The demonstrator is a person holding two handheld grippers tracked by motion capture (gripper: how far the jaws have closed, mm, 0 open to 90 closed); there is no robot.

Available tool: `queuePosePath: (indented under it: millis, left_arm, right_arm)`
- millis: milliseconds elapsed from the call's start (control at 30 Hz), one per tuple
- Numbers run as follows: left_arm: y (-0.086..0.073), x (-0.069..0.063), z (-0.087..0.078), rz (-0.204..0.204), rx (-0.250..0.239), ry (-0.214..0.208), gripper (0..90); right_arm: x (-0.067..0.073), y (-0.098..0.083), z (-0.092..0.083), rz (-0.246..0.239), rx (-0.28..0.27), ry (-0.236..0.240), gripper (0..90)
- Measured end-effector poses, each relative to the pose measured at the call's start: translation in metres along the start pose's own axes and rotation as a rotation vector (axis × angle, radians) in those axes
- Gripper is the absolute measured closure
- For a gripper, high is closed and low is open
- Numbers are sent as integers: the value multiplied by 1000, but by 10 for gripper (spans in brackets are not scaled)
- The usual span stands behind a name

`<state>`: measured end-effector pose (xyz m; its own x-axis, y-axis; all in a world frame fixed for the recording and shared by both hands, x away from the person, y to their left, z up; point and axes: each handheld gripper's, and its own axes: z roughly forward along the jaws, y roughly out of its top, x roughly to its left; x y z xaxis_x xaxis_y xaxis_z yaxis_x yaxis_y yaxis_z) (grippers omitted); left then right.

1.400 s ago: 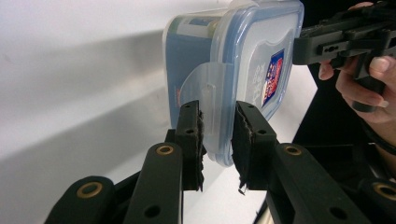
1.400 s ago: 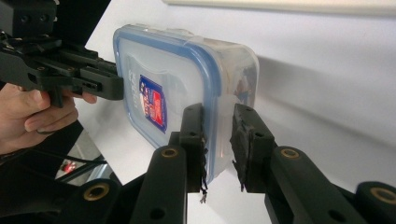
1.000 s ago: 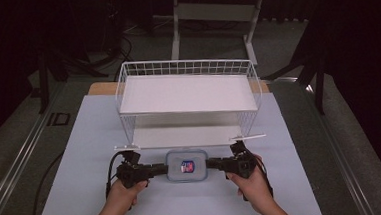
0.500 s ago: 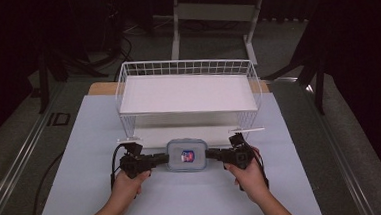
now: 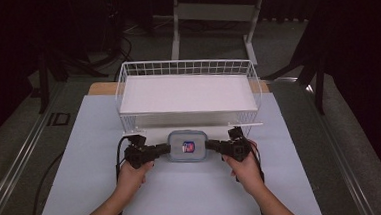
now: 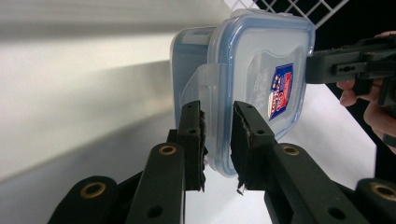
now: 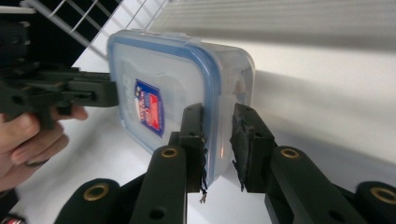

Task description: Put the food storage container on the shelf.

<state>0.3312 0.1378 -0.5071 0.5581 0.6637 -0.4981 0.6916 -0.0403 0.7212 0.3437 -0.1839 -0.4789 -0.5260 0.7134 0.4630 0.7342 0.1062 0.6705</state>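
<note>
While both hands reach in from the near edge of the table, the left gripper [image 5: 165, 149] and the right gripper [image 5: 212, 146] hold one clear plastic container [image 5: 187, 146] between them, each clamped on an opposite end of it. Seen from the left gripper view, the two black jaws pinch the side latch flap of the blue-rimmed lid [image 6: 261, 70], pads pressing on either face. Seen from the right gripper view, the jaws grip the lid's rim at the other end in the same way. A red and blue label [image 5: 189, 147] sits on the lid's top. From the high view the container lies level over the pale table cover [image 5: 184, 198], just in front of the white wire rack [image 5: 188, 95], close to the rack's lower front rail, with the rack's shelf above and behind it
</note>
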Motion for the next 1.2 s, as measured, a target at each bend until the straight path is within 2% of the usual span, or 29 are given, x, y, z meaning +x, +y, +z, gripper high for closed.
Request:
queuePosePath:
  millis: [233, 300, 400, 433, 533, 667, 733, 767, 833, 900, 1000, 1033, 1133, 1200]
  left_arm:
    - [4, 7, 11, -10, 4, 21, 752]
    - [4, 10, 12, -21, -9, 12, 751]
    - [5, 13, 14, -29, -15, 5, 751]
    - [6, 13, 15, -18, -18, 12, 751]
    - [7, 18, 16, -42, -31, -7, 746]
    - [6, 20, 18, -22, -72, -6, 722]
    - [7, 19, 19, 10, -88, 16, 714]
    - [8, 18, 20, 30, -93, 27, 707]
    - [10, 16, 22, 51, -101, 42, 659]
    - [11, 16, 25, 53, -111, 61, 610]
    - [12, 17, 28, 38, -132, 58, 591]
    - [12, 16, 28, 39, -133, 59, 558]
    - [10, 13, 26, 48, -153, 56, 534]
    - [8, 10, 23, 54, -163, 45, 532]
  right_arm:
    - [-5, 4, 12, -6, -10, -61, 750]
    - [-6, 4, 15, -9, -18, -83, 762]
    - [-9, 4, 16, -1, -37, -82, 762]
    - [-9, 4, 16, -2, -42, -83, 762]
    - [-9, 4, 18, -12, -62, -93, 754]
    - [-9, 5, 21, -20, -96, -106, 742]
    - [-9, 6, 22, -30, -112, -115, 778]
    - [-9, 6, 23, -39, -121, -117, 778]
    - [-7, 7, 27, -86, -122, -140, 711]
    - [-6, 6, 32, -123, -127, -153, 695]
    - [-4, 7, 34, -152, -141, -172, 683]
    - [-2, 7, 34, -168, -141, -179, 669]
    - [4, 3, 34, -232, -146, -203, 647]
    - [9, 0, 30, -259, -159, -196, 632]
